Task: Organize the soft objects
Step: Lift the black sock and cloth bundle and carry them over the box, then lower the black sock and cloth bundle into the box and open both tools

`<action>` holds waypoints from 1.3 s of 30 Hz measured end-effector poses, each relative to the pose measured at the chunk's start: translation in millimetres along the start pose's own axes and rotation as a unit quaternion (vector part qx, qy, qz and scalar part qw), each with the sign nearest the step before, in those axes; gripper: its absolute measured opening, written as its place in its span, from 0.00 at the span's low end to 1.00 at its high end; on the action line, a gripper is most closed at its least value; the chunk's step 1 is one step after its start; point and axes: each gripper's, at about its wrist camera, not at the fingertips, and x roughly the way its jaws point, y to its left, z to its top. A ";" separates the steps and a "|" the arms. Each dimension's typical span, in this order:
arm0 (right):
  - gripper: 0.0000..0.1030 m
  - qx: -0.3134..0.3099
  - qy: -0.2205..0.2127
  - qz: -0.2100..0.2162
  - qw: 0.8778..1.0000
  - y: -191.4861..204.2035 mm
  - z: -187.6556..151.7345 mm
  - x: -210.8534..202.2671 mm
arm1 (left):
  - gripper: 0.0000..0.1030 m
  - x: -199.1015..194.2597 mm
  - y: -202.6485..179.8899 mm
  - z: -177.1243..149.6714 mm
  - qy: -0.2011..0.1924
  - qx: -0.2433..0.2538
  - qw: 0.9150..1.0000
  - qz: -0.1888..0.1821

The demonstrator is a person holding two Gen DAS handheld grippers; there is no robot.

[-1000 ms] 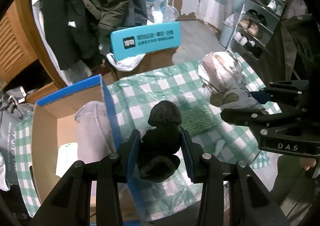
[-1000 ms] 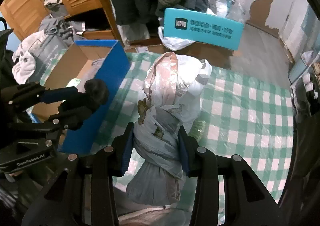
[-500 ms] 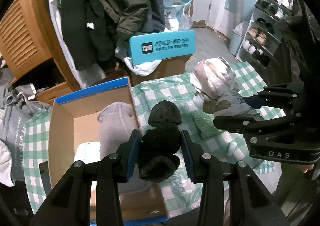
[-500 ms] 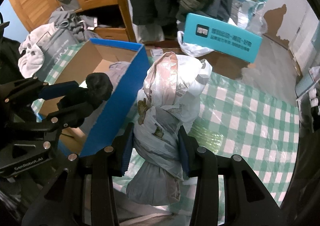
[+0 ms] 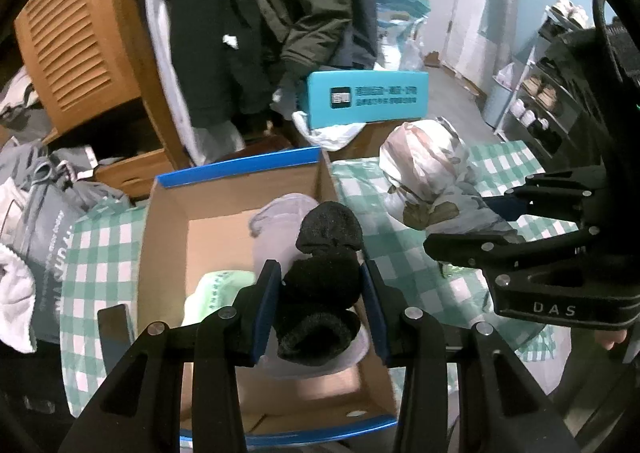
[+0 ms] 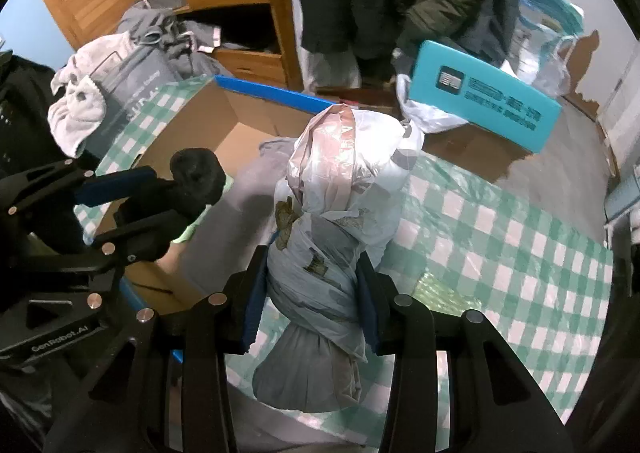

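Left wrist view: left gripper (image 5: 320,285) fingers clamped on black sock bundle (image 5: 322,277), now over cardboard box (image 5: 168,237) (was over bench). Right gripper (image 6: 310,293) pinching plastic-bag bundle (image 6: 340,205), trailing alongside. Drop-off next, likely.

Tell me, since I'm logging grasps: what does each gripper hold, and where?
Left gripper: black rolled socks, clamped mid-bundle. Right gripper: knotted plastic bag bundle, clamped around its lower waist.

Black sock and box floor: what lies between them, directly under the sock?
In the left wrist view, the black sock in the left gripper hangs over the box; beneath it lies a grey cloth, with a green item beside.
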 end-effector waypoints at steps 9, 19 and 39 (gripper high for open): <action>0.39 -0.025 0.011 0.012 1.000 31.0 18.4 20.2 | 0.40 0.8 33.4 -4.2 0.002 -0.019 0.999 0.034; 0.39 -0.037 0.029 0.026 0.999 55.6 36.9 45.9 | 0.40 14.1 65.9 -14.9 0.025 -0.052 0.997 0.046; 0.47 -0.035 0.053 0.043 0.997 70.0 43.8 69.5 | 0.55 20.7 86.5 -23.2 0.037 -0.070 0.995 0.066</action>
